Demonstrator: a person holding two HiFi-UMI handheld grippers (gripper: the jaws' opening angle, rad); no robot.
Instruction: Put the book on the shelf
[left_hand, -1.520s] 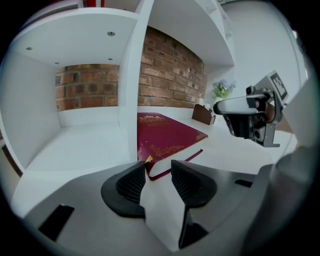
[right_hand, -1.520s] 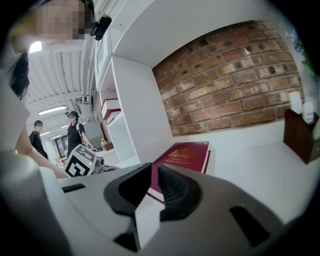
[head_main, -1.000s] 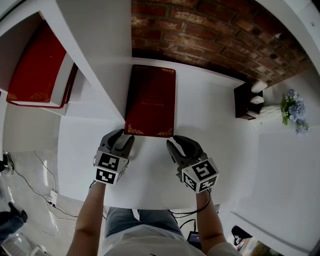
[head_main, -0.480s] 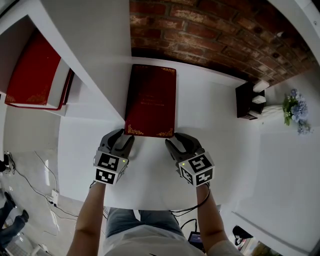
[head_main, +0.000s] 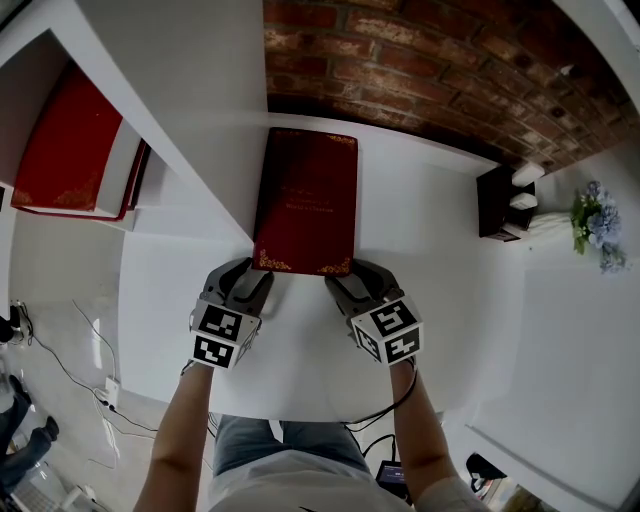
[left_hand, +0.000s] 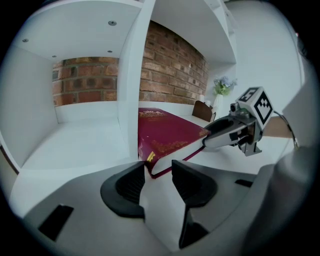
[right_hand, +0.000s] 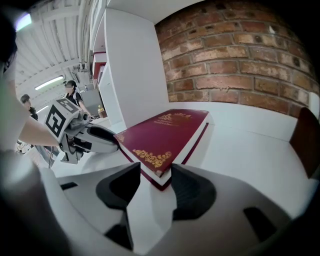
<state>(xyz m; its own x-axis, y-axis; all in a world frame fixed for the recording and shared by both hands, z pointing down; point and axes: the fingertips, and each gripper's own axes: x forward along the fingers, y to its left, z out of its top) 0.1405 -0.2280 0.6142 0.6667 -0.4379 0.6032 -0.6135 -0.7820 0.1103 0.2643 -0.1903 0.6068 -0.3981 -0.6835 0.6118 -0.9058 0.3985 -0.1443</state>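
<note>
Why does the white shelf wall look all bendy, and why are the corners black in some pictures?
Head view: the wide lens bows the straight shelf wall, and the light is bright and even. Left gripper view: the picture is round, so its corners stay black. Right gripper view: same black corners; the red book looks sharp, gold pattern clear.

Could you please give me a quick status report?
Left gripper open at near-left corner of book. Right gripper jaws just been opening, near-right corner between them, ungripped. Book flat on white surface beside shelf divider. Nothing on it.
</note>
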